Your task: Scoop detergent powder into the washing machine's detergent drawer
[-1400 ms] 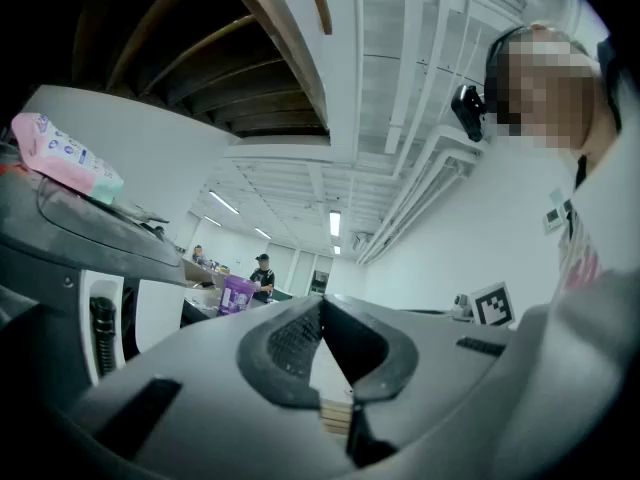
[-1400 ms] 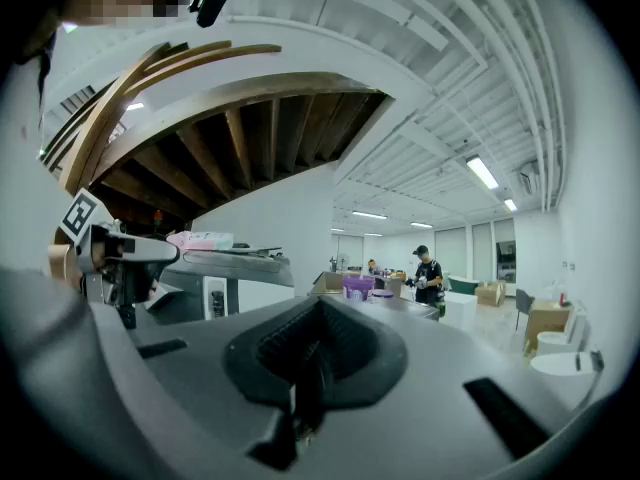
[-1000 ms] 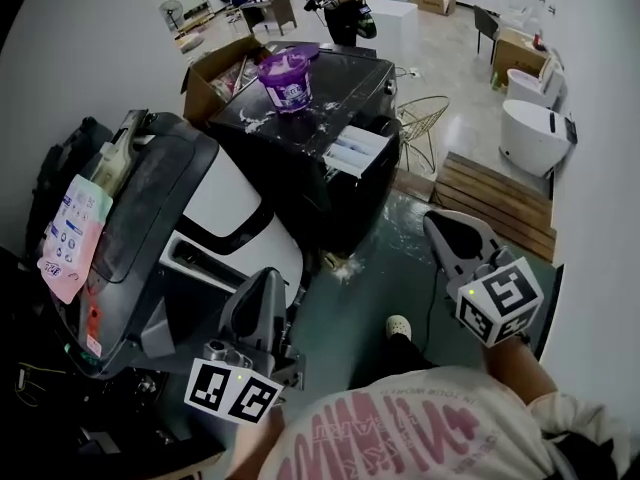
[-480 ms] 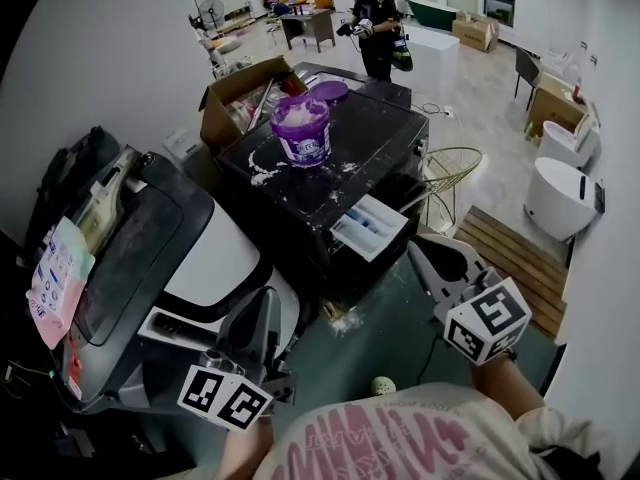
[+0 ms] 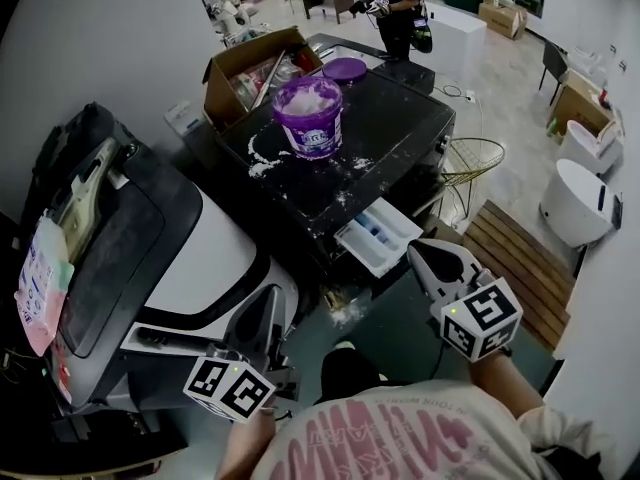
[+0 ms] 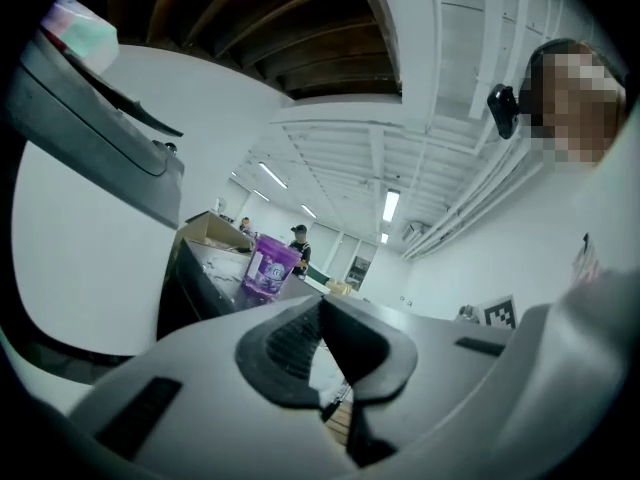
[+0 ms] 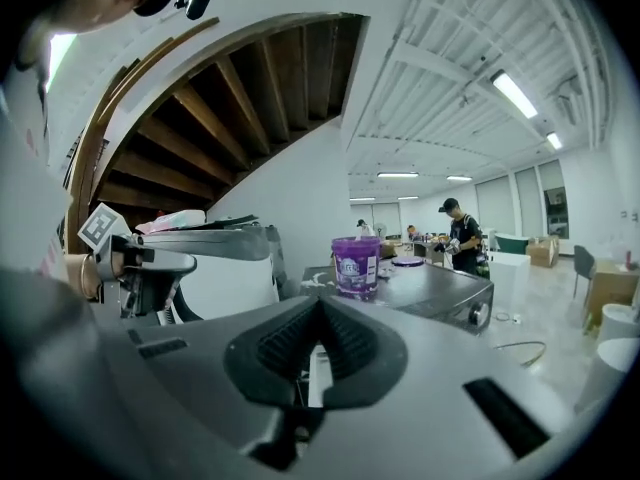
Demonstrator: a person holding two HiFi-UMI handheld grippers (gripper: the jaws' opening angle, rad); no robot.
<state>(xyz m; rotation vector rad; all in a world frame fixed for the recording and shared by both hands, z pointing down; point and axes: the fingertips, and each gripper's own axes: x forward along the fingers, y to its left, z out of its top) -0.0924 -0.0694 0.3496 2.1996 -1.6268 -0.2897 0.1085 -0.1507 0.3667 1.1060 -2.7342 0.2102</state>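
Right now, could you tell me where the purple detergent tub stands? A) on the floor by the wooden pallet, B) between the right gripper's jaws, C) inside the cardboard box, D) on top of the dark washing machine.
D: the purple tub stands open on the powder-streaked top of the dark washing machine.

The label on the purple bucket (image 5: 311, 118) is too small to read. The open drawer (image 5: 378, 236) has blue bits inside, but its little boxes are too small to tell apart. The far person (image 5: 398, 8) is cut off by the top edge of the head view. The pink print on the shirt (image 5: 400, 438) is cut by the bottom edge. In the left gripper view, the left gripper (image 6: 322, 301) covers part of the black washing machine (image 6: 190, 288).
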